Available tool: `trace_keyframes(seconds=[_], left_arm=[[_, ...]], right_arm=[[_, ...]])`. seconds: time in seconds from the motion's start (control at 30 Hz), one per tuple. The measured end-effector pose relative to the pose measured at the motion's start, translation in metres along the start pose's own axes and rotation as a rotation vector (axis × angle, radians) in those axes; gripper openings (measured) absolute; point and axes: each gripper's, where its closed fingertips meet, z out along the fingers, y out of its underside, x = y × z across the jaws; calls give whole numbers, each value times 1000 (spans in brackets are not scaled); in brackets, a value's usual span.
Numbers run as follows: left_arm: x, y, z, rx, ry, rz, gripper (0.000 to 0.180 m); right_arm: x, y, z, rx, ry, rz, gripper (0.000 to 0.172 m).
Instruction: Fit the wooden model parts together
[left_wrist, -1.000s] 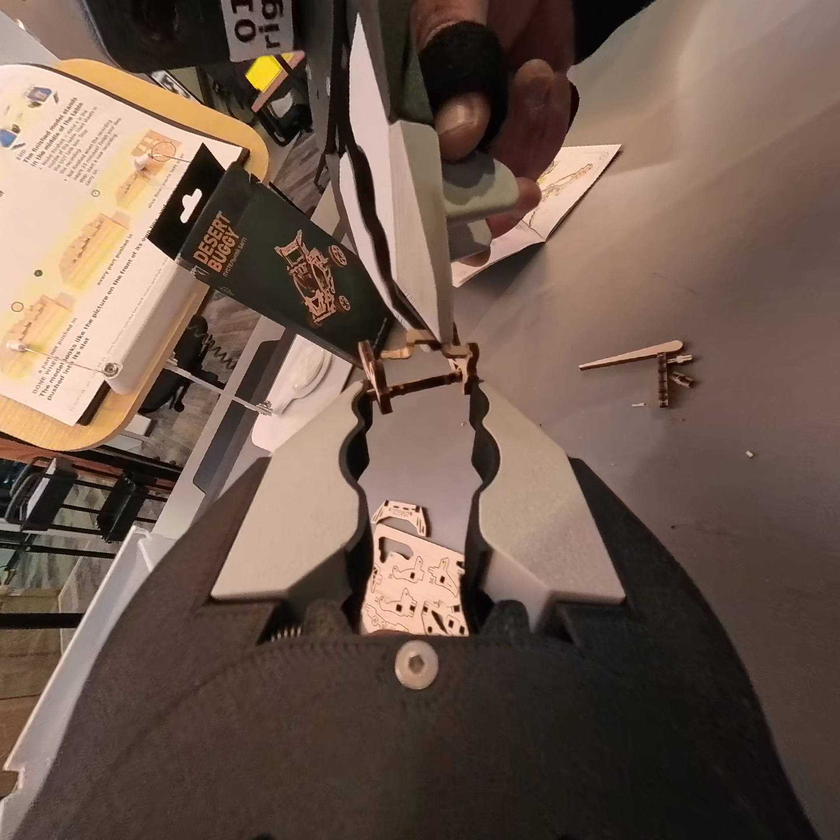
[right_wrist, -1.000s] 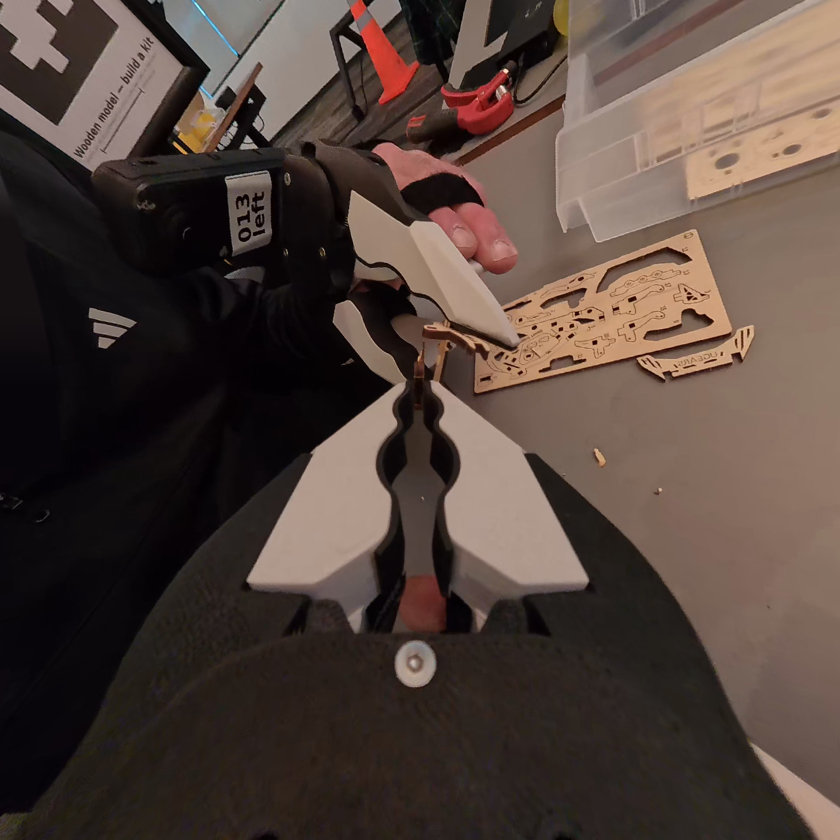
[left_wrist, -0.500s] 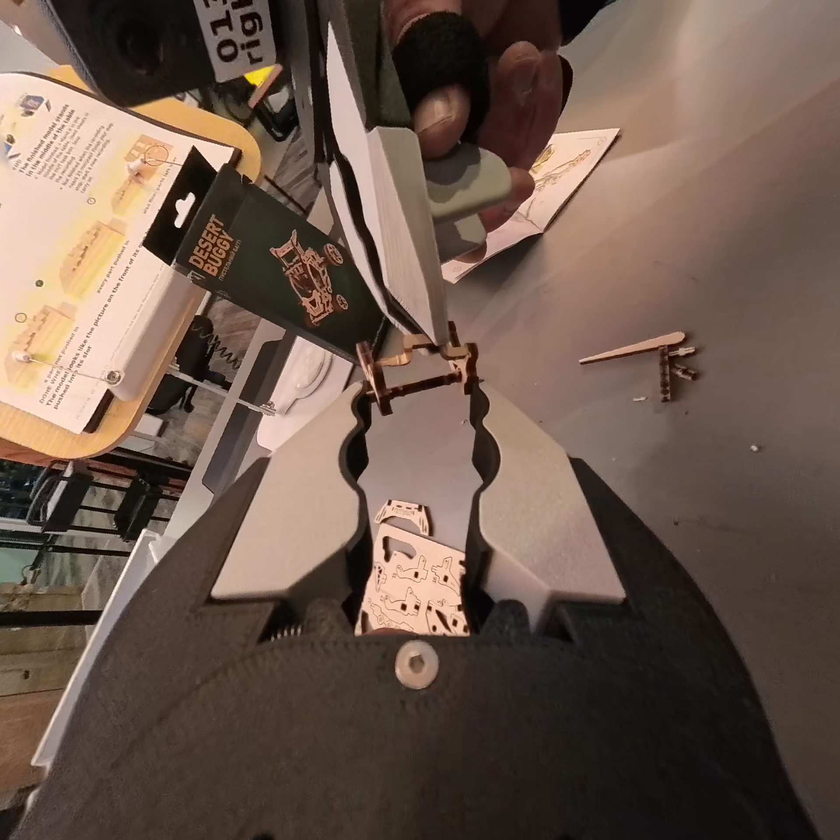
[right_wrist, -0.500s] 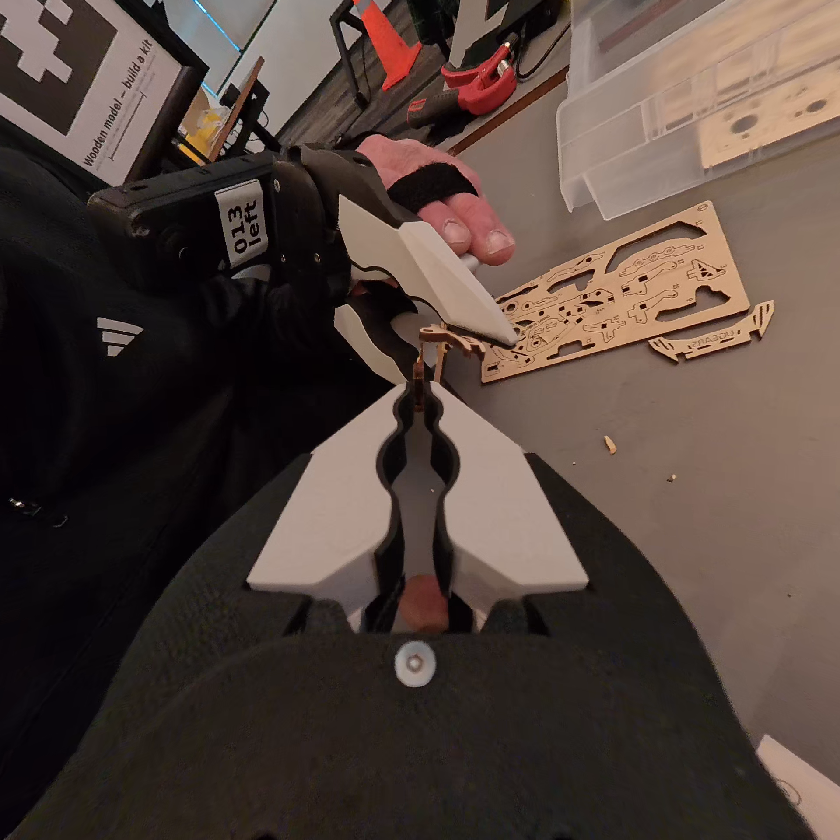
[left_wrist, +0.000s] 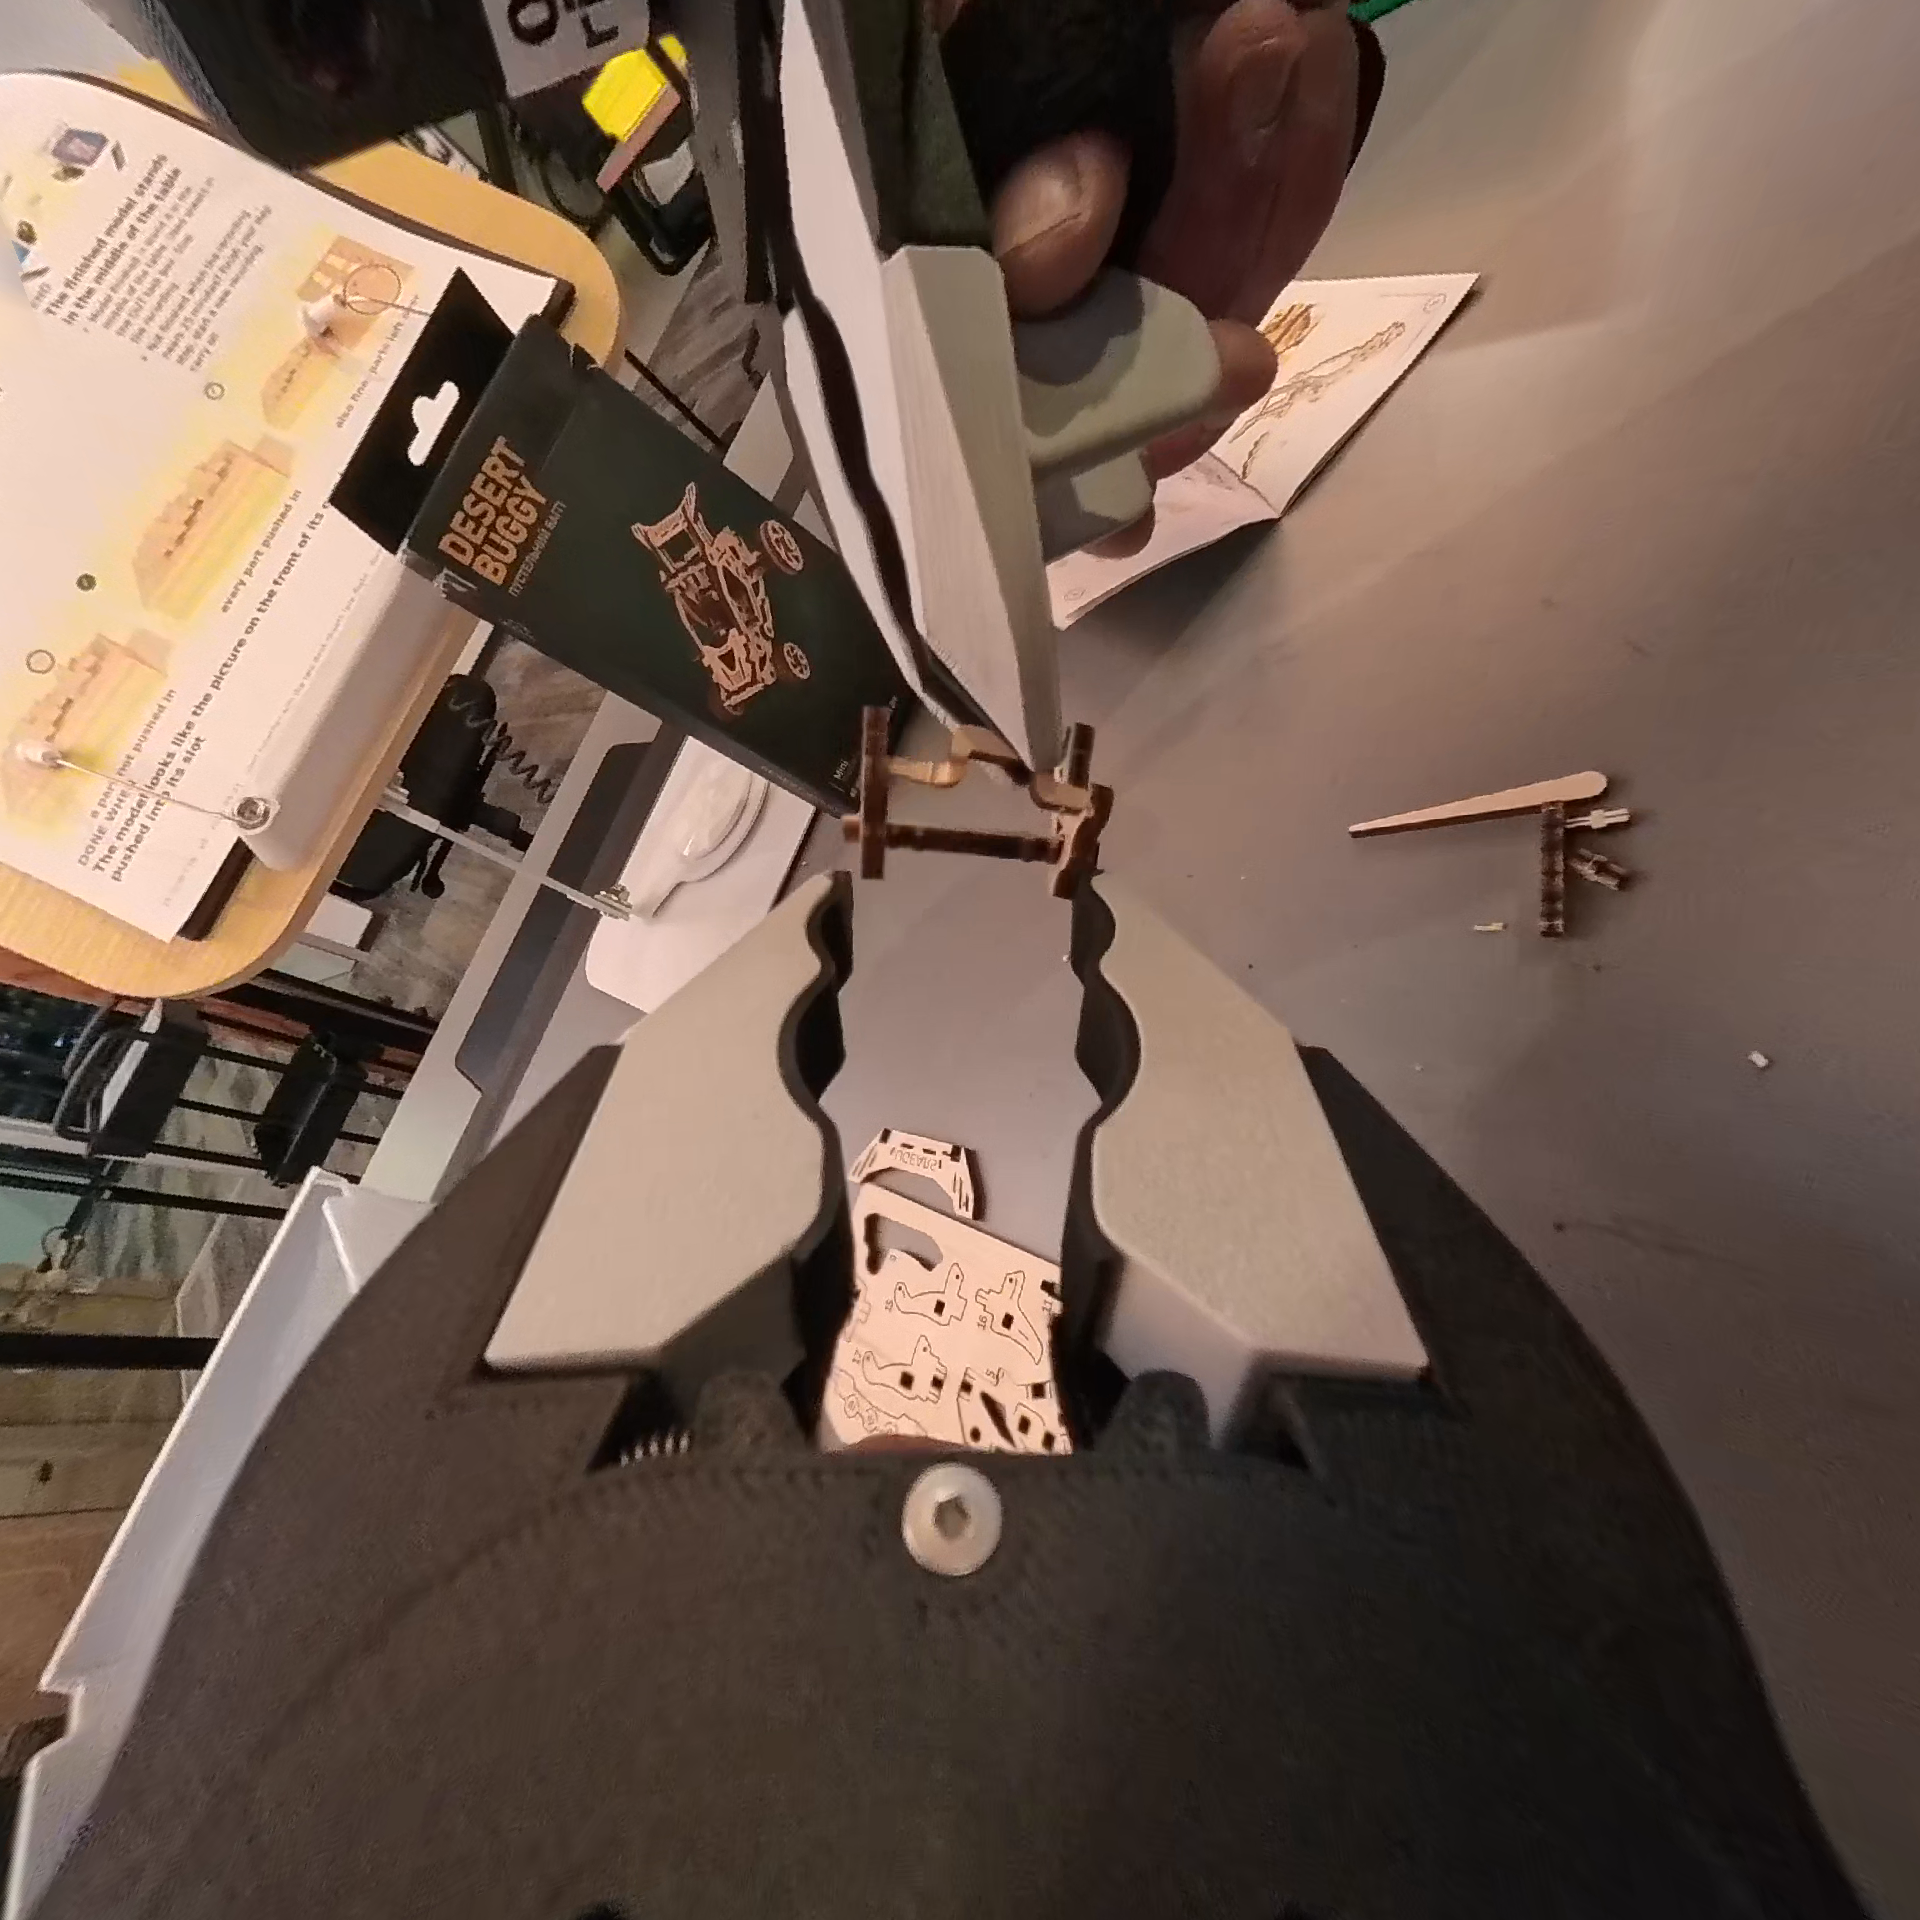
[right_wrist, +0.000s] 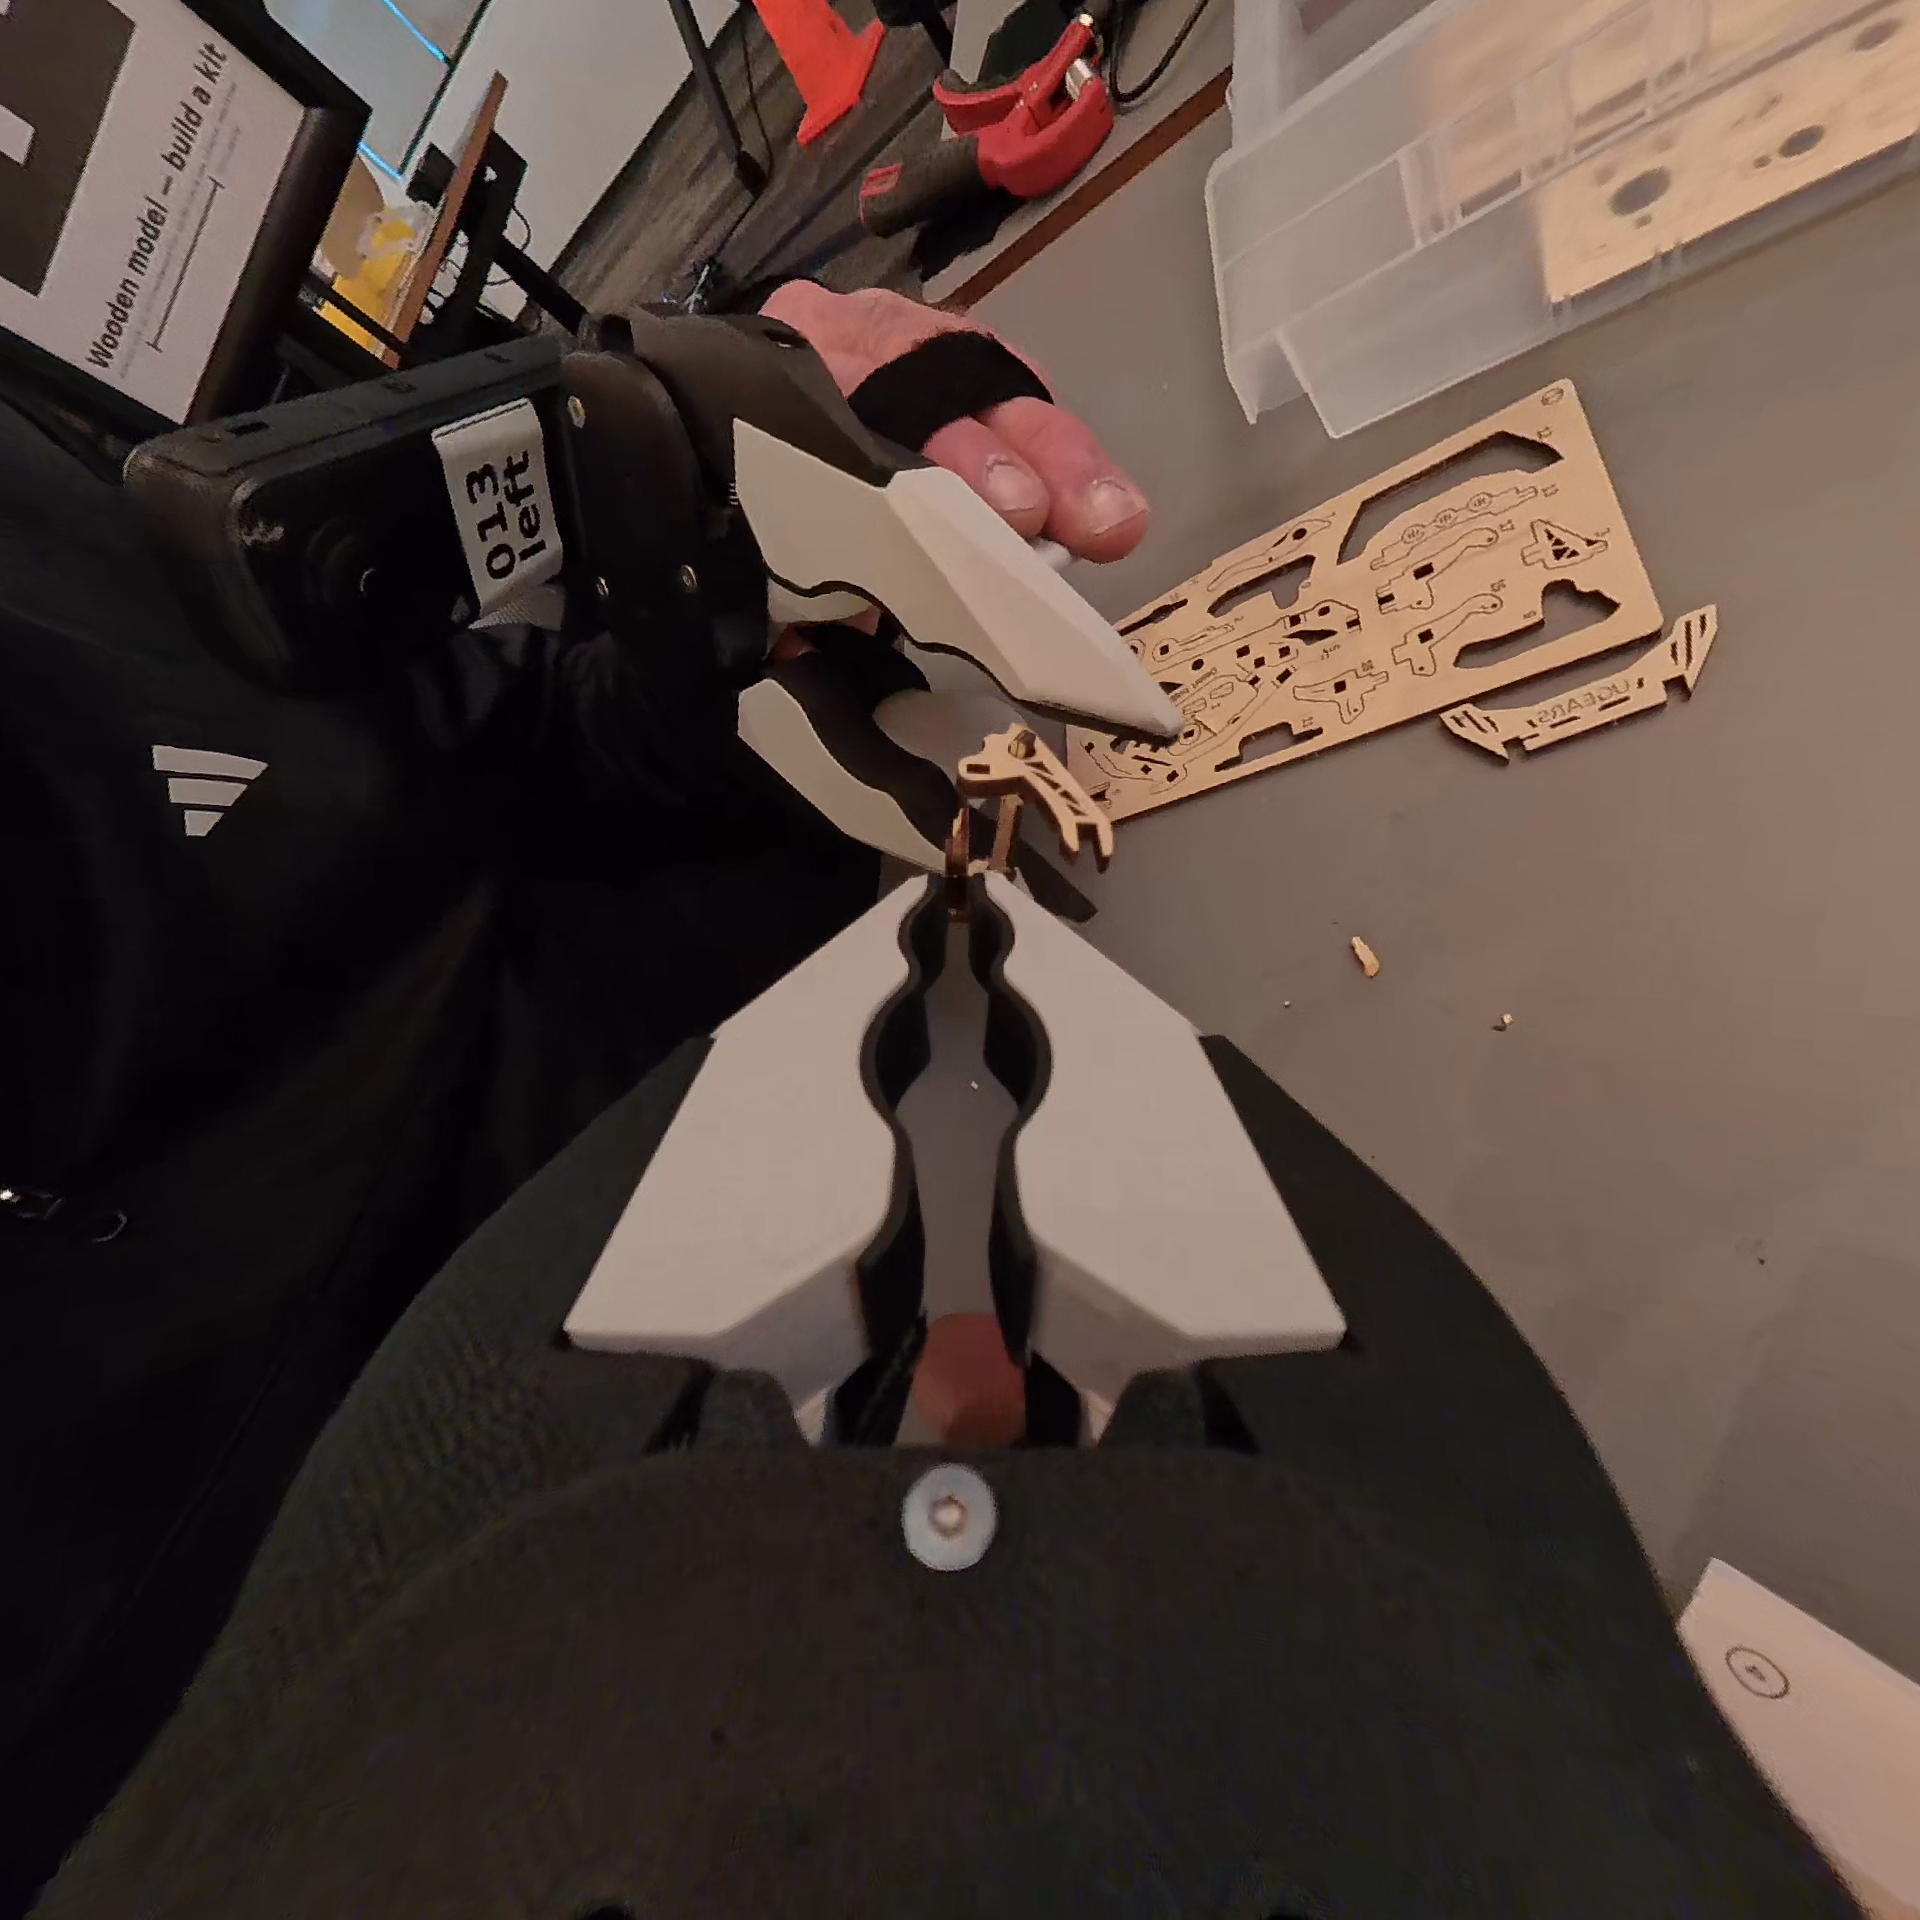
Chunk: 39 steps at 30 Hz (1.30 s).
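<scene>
The wooden model assembly (left_wrist: 971, 821), a small frame of two side pieces joined by a dark cross rod and a pale curved link, is hanging in the air above the grey counter (left_wrist: 1507, 644), between the two grippers. The right gripper (right_wrist: 961, 878) is pinching it: its white fingers are closed almost together, clamped on a thin wooden piece at the frame's lower end. In the left wrist view this same gripper is coming down from above, its tips meeting the frame near the right side piece.

The left gripper (left_wrist: 961, 883) is standing with its fingers spread wide. The frame is sitting just past its fingertips (left_wrist: 821, 914), and a gap is showing between the tips and the wood on both sides, so it is gripping nothing. In the right wrist view the frame's pale side piece (right_wrist: 1039, 790) is lying between the left gripper's two spread fingers.

A flat wooden parts sheet (right_wrist: 1475, 582) is lying on the counter beyond, with a loose bumper-shaped piece (right_wrist: 1579, 707) just beside it. A pointed wooden strip (left_wrist: 1475, 810) with small pegs is lying well apart to the right.
</scene>
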Motion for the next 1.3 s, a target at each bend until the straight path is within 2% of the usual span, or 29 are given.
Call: trace_keyframes(seconds=[0.1,0.27,0.43,0.7,0.93,1.3], left_arm=[[0,-1,1,10,0,-2,38],[2,0,6,16,8,-35,54],[11,4,10,9,44,-47,42],[12,6,13,40,84,-150,42],[15,4,15,59,102,-175,42],[20,6,18,54,131,-221,42]], right_arm=[[0,-1,-1,9,5,-4,1],[5,1,1,51,-44,76,1],[9,3,3,77,-55,121,1],[16,1,3,85,17,107,4],[18,-1,1,73,70,68,8],[19,0,4,54,95,60,2]])
